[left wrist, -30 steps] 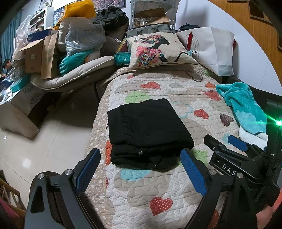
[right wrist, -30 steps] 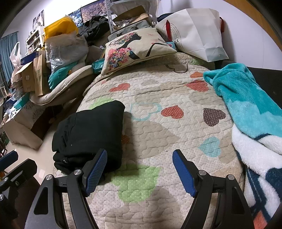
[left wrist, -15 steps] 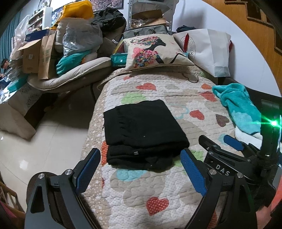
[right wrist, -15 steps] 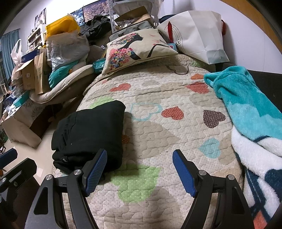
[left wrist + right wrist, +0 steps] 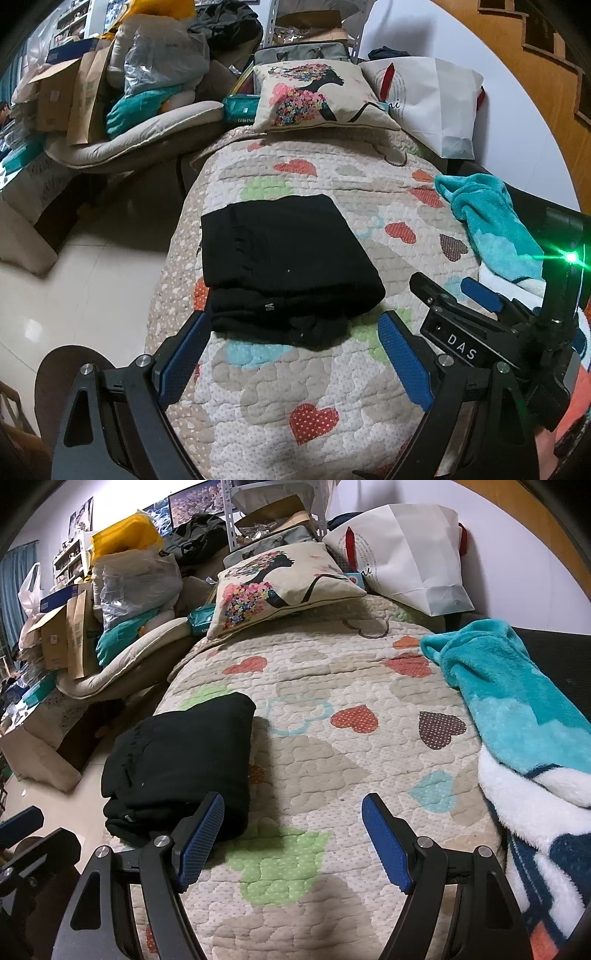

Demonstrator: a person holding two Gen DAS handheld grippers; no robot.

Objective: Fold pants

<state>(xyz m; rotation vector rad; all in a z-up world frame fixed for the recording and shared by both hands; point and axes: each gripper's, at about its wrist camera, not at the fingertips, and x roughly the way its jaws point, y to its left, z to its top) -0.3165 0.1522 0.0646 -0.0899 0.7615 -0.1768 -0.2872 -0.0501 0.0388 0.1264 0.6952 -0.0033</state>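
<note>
The black pants point(image 5: 284, 266) lie folded in a compact stack on the heart-patterned quilt point(image 5: 332, 373), near the bed's left edge. They also show in the right wrist view point(image 5: 181, 764) at the left. My left gripper point(image 5: 291, 354) is open and empty, held just in front of the stack's near edge and apart from it. My right gripper point(image 5: 291, 834) is open and empty over bare quilt point(image 5: 332, 760), with its left finger in front of the stack's right corner. The right gripper also shows in the left wrist view point(image 5: 458, 295) at the right.
A teal and white blanket point(image 5: 517, 716) lies along the bed's right side. A flower-print pillow point(image 5: 314, 96) and a white paper bag point(image 5: 436, 99) sit at the head. Left of the bed are tiled floor point(image 5: 74, 288) and piled boxes and bags point(image 5: 110, 85).
Both grippers have drawn back and risen slightly from the folded pants. The pants have not moved. Both grippers stay open.
</note>
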